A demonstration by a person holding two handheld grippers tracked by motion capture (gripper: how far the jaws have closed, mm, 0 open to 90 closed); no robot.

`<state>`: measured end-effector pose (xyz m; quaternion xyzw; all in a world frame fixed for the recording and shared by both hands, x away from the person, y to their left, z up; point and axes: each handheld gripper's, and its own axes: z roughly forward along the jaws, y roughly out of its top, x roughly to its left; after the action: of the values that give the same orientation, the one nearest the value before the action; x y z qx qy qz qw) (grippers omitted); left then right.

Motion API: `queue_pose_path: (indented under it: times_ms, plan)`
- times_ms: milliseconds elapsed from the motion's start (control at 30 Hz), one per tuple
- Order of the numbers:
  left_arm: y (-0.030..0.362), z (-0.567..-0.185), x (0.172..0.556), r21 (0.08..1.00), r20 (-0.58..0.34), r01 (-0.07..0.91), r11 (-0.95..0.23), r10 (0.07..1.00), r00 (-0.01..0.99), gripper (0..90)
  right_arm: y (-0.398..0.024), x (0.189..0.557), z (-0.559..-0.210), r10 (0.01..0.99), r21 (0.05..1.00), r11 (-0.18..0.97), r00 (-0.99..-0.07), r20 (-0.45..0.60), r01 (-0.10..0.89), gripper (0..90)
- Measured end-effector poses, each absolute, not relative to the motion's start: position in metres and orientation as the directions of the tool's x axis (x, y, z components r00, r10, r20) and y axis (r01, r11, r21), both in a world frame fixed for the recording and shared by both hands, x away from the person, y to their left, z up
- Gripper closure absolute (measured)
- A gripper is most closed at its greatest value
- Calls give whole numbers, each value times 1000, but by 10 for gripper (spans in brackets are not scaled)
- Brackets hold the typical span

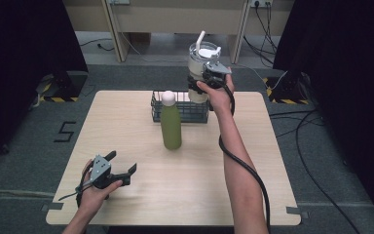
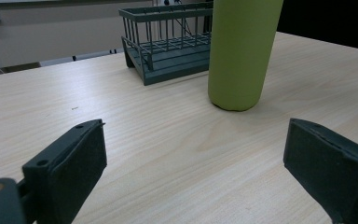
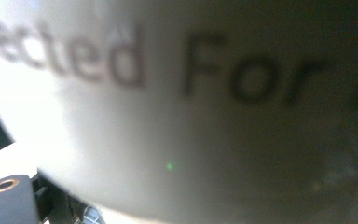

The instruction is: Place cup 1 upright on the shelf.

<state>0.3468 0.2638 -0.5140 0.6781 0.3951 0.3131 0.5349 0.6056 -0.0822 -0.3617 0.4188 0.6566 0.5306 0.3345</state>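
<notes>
Right gripper [image 1: 209,78] clamped on tall white tumbler with clear lid and straw [image 1: 198,58], held above far side of dark wire basket [image 1: 181,110]. Left gripper [image 1: 121,168] wide open, empty, near left on pale wooden worktop [image 1: 214,185].

Risks: smooth tumbler could slip; base could catch basket rim; elbow could topple green bottle with white cap [image 1: 171,122].

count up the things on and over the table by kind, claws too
bottles: 1, the green bottle standing on the table
tumblers: 1, the white tumbler with a straw, held over the basket by the right claw
baskets: 1, the dark wire basket
claws: 2, the left claw empty
total: 5
</notes>
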Motion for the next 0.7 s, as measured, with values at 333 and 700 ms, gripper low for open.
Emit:
queue_pose_path:
  times_ms: [333, 700]
  plan:
    - [264, -514, 347, 973, 1, 202, -115, 870, 492, 52, -78, 615, -369, 909, 972, 96, -418, 3, 215, 98]
    - [264, -515, 347, 973, -1, 203, -114, 870, 494, 53, -74, 621, -377, 909, 968, 107, -418, -2, 227, 97]
